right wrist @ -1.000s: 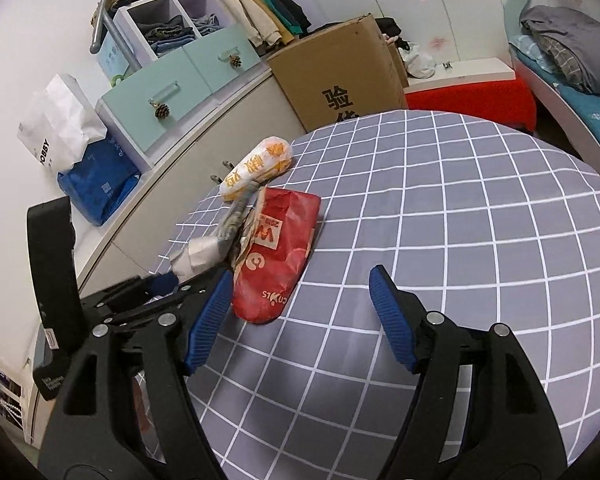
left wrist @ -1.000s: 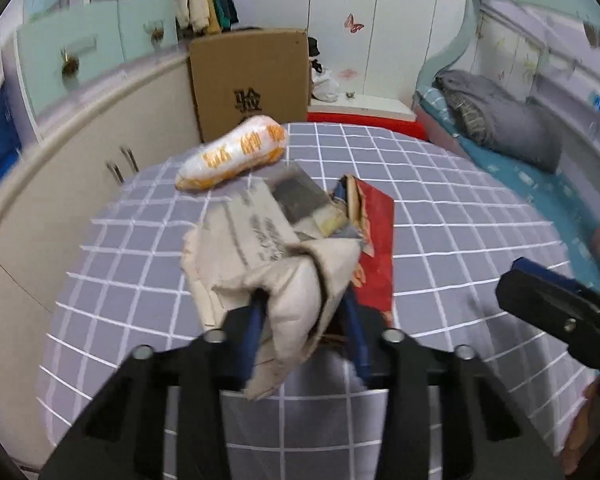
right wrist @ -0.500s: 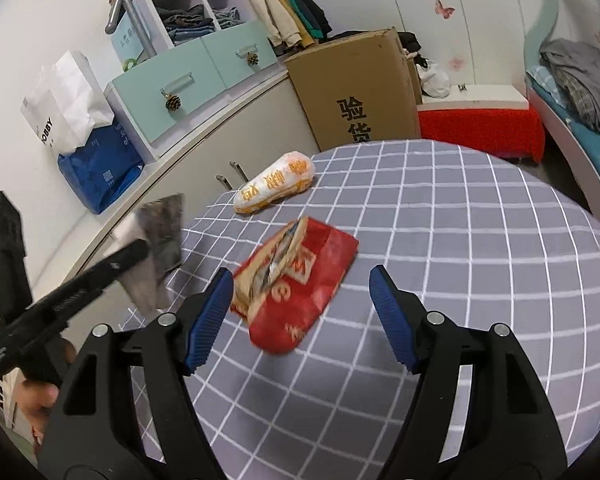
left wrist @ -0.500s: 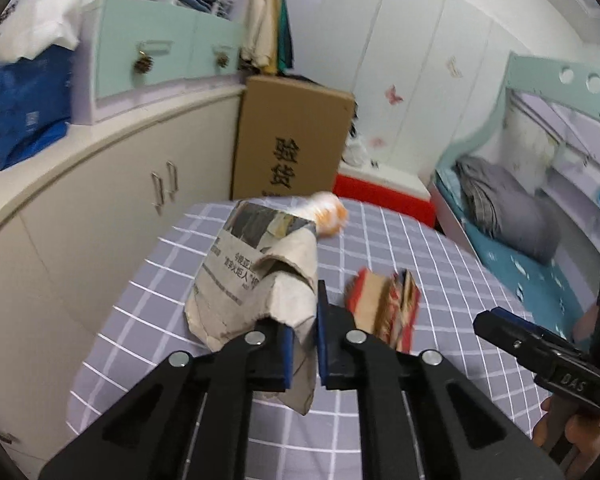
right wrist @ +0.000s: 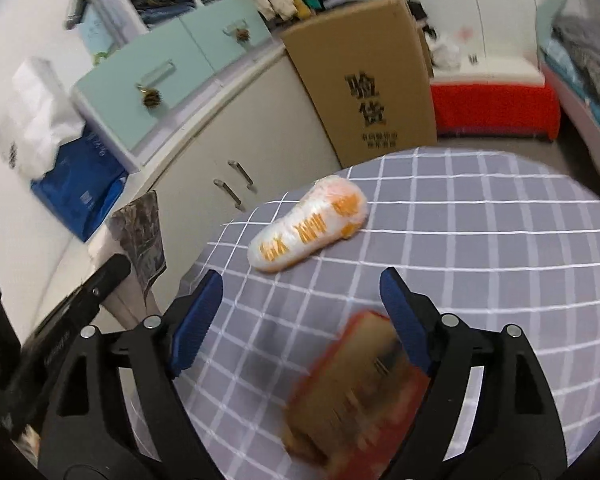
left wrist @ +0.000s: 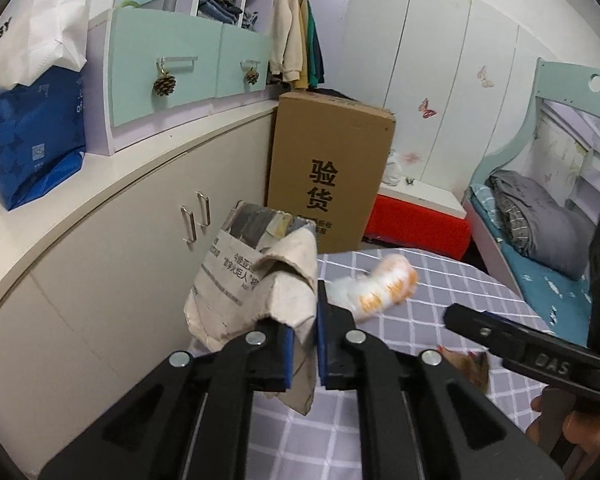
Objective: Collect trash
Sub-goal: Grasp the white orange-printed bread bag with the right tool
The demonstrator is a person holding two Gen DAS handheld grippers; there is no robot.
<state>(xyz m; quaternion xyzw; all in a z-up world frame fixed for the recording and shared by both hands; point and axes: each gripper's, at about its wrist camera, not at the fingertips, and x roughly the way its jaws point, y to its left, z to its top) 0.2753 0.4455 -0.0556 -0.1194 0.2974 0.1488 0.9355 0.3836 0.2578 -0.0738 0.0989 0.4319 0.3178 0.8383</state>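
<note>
My left gripper (left wrist: 303, 350) is shut on a crumpled newspaper (left wrist: 252, 276) and holds it in the air off the table's left edge; the paper also shows in the right wrist view (right wrist: 140, 236). My right gripper (right wrist: 300, 312) is open over the round checked table (right wrist: 480, 240), just above a red snack bag (right wrist: 360, 396) that lies between and below its fingers. A white and orange snack packet (right wrist: 308, 230) lies further back on the table, also seen in the left wrist view (left wrist: 376, 288).
A tall cardboard box (left wrist: 328, 176) stands behind the table. Cream cabinets (left wrist: 100, 248) with teal drawers run along the left. A red bench (right wrist: 496, 108) and a bed (left wrist: 540, 216) are at the back right.
My left gripper has closed on the newspaper and lifted it up and left, off the table. My right gripper has moved forward and down over the red bag.
</note>
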